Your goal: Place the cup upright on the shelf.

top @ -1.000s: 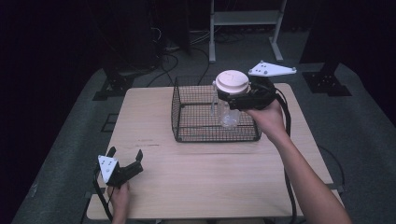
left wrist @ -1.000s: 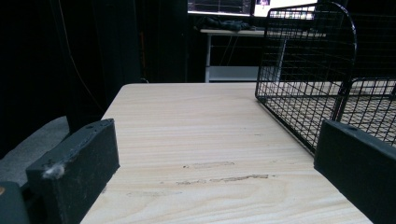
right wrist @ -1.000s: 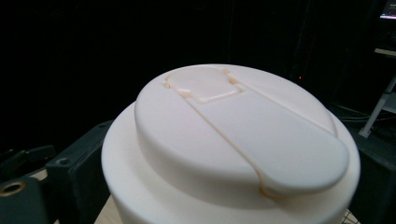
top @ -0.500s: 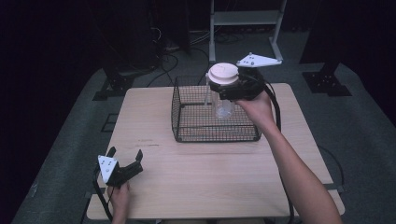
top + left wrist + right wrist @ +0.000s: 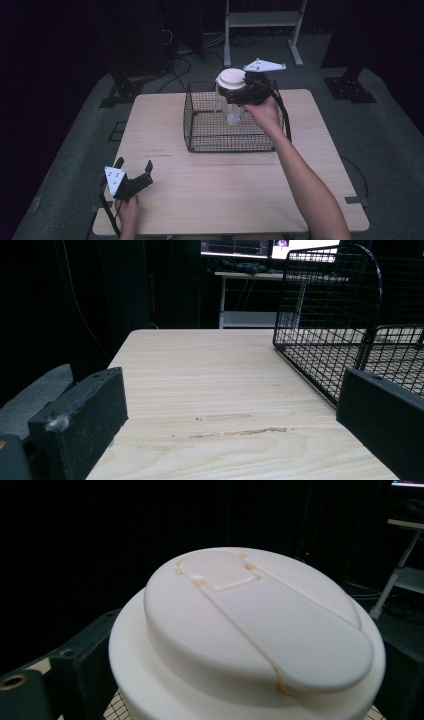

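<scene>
White-lidded jar (image 5: 233,95) is clamped by the right hand-held gripper (image 5: 245,92) above the basket (image 5: 200,135); the left hand-held gripper (image 5: 134,175) is held agape on the table (image 5: 210,190).

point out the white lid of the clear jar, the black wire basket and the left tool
white round plastic lid (image 5: 250,630), right gripper view, on its raised top face
black wire mesh basket (image 5: 200,125), high view, on its left wall
left tool (image 5: 134,171), high view, midway between its fingertips

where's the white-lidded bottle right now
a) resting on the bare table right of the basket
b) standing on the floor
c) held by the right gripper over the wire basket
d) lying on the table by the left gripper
c: in the high view the right gripper grips the bottle above the wire basket, its clear body hanging down inside the basket.
</scene>
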The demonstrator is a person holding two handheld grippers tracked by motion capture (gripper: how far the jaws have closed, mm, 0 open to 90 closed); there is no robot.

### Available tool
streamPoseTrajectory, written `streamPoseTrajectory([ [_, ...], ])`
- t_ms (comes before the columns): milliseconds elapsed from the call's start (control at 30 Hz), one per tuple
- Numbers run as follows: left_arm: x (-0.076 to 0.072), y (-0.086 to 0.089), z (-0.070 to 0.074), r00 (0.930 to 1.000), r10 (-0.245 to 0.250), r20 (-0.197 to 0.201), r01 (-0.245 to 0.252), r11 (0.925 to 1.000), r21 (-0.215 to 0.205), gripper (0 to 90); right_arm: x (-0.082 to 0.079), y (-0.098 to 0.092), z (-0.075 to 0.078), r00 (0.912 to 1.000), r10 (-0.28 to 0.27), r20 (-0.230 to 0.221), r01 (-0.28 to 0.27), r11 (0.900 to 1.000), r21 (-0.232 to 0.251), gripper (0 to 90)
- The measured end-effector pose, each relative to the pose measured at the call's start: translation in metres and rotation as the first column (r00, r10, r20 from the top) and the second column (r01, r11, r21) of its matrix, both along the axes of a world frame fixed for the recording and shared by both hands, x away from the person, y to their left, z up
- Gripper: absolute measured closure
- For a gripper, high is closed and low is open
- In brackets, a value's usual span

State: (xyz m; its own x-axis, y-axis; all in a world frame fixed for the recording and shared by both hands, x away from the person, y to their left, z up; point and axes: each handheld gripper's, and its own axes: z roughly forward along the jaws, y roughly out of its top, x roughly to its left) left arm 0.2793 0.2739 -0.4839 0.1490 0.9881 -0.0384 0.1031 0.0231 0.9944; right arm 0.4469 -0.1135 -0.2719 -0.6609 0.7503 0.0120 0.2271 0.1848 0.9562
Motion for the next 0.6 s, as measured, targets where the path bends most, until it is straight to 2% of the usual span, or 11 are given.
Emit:
streamPoseTrajectory([
  [600,0.0,0.0,0.0,1.0,-0.001,0.002,0.001,1.0,-0.002,0.0,0.026,0.002,-0.03,0.9984,-0.051,-0.025,0.051,0.999,0.003,4.3],
])
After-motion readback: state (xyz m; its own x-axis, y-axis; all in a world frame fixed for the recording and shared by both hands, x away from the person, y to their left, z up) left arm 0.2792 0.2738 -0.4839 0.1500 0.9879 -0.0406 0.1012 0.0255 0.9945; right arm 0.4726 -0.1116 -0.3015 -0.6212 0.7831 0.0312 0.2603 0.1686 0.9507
